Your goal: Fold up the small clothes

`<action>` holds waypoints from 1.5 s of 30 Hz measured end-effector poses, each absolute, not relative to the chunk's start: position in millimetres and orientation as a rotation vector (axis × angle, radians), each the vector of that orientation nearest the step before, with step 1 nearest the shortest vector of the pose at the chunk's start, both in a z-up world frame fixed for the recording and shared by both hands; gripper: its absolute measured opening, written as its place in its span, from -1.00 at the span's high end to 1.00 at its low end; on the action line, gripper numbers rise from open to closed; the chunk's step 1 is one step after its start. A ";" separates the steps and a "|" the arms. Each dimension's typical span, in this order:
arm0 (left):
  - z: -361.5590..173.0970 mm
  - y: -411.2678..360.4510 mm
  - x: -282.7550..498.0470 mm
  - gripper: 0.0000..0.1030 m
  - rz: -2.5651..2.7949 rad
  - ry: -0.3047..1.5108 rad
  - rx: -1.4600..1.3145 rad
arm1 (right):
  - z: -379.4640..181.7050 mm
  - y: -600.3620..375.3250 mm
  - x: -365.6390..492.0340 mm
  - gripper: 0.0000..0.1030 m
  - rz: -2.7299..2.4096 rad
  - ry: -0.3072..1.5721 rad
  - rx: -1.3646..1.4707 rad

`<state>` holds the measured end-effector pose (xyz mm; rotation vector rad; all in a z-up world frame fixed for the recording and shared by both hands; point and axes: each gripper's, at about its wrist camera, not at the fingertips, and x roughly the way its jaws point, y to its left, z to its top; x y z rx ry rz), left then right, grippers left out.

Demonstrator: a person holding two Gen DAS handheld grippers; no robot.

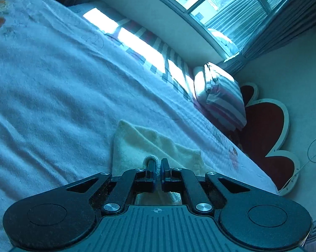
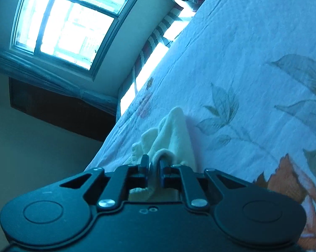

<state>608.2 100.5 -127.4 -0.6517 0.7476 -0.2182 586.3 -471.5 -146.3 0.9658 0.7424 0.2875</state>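
A small cream-yellow garment (image 1: 149, 145) lies on the white floral bedspread (image 1: 53, 84). My left gripper (image 1: 157, 163) is shut on a hem of the garment, with the cloth pinched between the two black fingers and spreading out ahead of them. In the right wrist view my right gripper (image 2: 154, 161) is shut on another edge of the same cream garment (image 2: 170, 130), which bunches up in folds just beyond the fingers over the bedspread (image 2: 252, 52). Neither gripper shows in the other's view.
A striped pillow (image 1: 223, 96) lies at the head of the bed beside a red cloud-shaped headboard (image 1: 267, 130). A striped sheet (image 1: 158, 52) runs along the far bed edge under a window (image 2: 67, 23). A dark cabinet (image 2: 59, 105) stands below the window.
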 end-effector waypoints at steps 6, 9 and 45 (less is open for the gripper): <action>-91.3 97.7 596.0 -0.31 -0.222 0.619 -0.216 | -118.7 -498.6 571.6 0.46 0.318 0.618 0.833; -87.2 78.1 602.0 -0.31 -0.318 0.630 -0.040 | -105.3 -488.4 572.1 0.29 0.353 0.629 0.657; -92.6 51.6 678.9 0.93 -0.435 0.665 -0.023 | -83.1 -421.6 619.2 0.90 0.415 0.591 0.251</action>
